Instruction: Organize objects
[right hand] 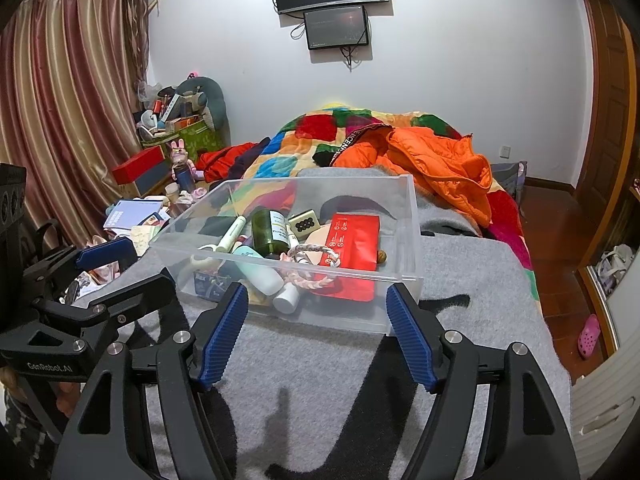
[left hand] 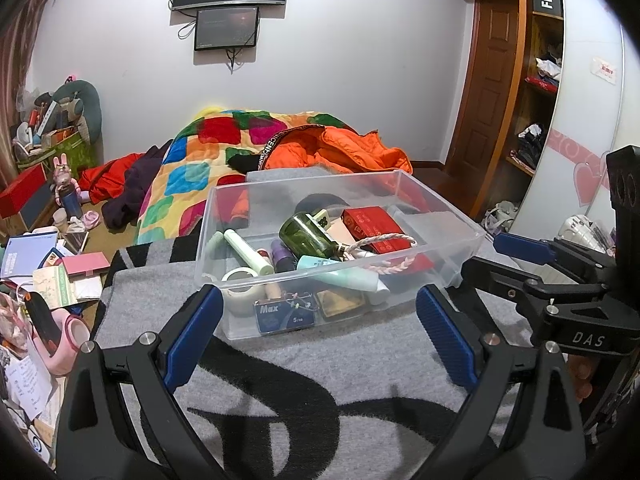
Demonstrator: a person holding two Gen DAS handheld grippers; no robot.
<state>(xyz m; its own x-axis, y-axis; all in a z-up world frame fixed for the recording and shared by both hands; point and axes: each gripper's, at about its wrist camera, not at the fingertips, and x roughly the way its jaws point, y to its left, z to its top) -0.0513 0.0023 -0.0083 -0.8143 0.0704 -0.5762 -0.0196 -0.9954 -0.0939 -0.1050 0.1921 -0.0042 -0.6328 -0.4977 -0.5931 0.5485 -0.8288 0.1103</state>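
A clear plastic bin [left hand: 460,240] [right hand: 408,216] sits on a grey blanket [left hand: 360,352] [right hand: 312,364] on the bed. Inside lie a dark green bottle [left hand: 306,236] [right hand: 270,232], a red packet [left hand: 376,222] [right hand: 354,248], a mint tube [left hand: 340,274] [right hand: 258,268], a pink braided cord [left hand: 384,256] [right hand: 316,280], a tape roll [left hand: 240,286] and a blue "Max" card [left hand: 286,316]. My left gripper [left hand: 320,312] stands open just short of the bin's near wall. My right gripper [right hand: 318,308] is open too, nothing between its pads, close to the bin's near wall.
A colourful quilt [left hand: 192,168] [right hand: 320,136] and an orange jacket [left hand: 344,148] [right hand: 436,164] lie behind the bin. Books, boxes and a pink cup [left hand: 64,340] crowd the floor at left. A wardrobe [left hand: 536,92] stands at right; curtains [right hand: 60,120] hang at left.
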